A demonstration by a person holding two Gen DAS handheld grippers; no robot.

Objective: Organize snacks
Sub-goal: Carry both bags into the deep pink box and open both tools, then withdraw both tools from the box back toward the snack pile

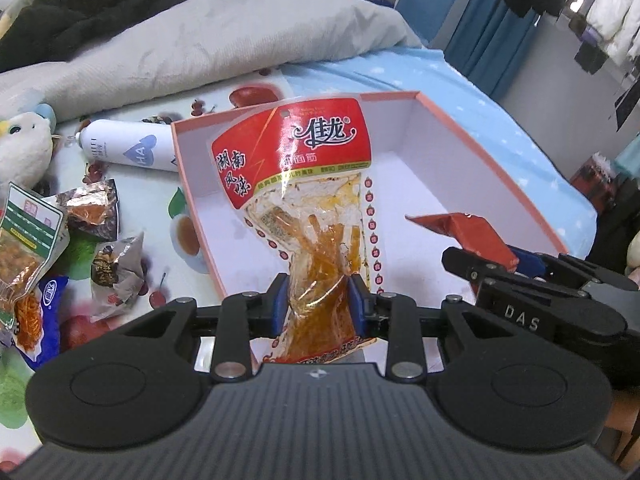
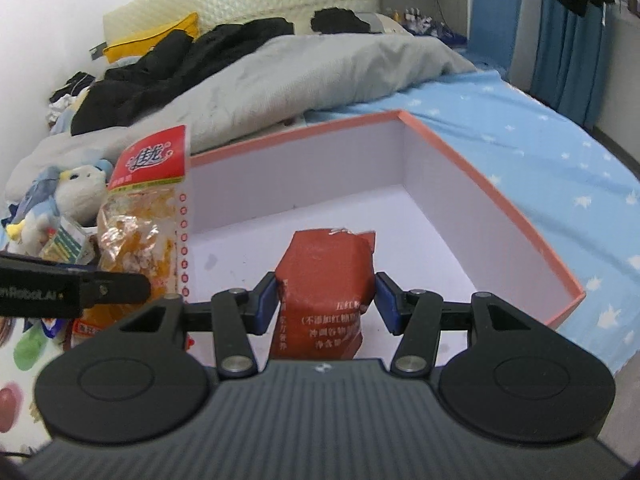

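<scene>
Left wrist: our left gripper (image 1: pixel 319 298) is pinching the gluten bag (image 1: pixel 308 200) low over the box (image 1: pixel 472 136); it could flop out at 9 o'clock.

Right wrist: our right gripper (image 2: pixel 326 304) is clamping the red pouch (image 2: pixel 326 280) over the box's floor; releasing together risks collision.

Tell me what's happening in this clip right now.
A person sorts snacks with two handheld grippers. The left gripper clamps a clear spicy gluten strip packet; the right gripper clamps a red sachet. Both hang over the pink-rimmed box, which looks empty. More snacks wait on the fruit-print cloth.
</scene>
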